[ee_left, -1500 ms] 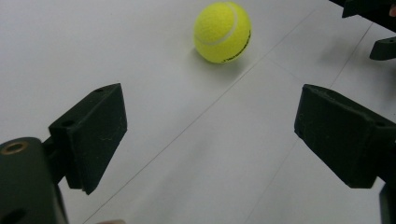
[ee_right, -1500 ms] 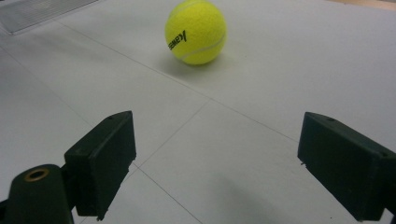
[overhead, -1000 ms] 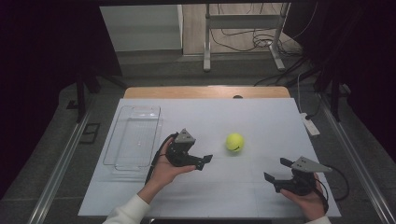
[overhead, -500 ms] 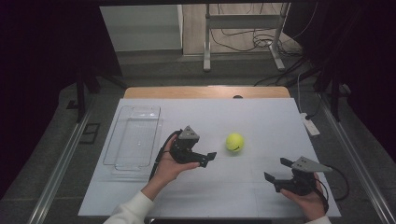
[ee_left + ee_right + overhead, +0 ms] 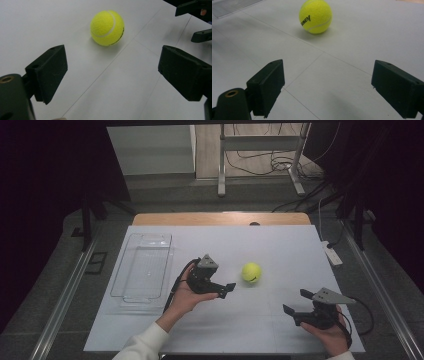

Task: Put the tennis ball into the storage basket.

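Near your side of the white table (image 5: 260,330), your right gripper (image 5: 296,302) rests low at the right with its jaws wide apart and nothing between them, and your left gripper (image 5: 229,289) is held a little farther in, also with jaws spread wide and empty. Just beyond the left gripper's jaws lies the yellow tennis ball (image 5: 251,272) on the table, near to it but not touching, while it is well apart from the right gripper. Farther to the left stands the clear plastic tray (image 5: 125,270), apart from the ball.
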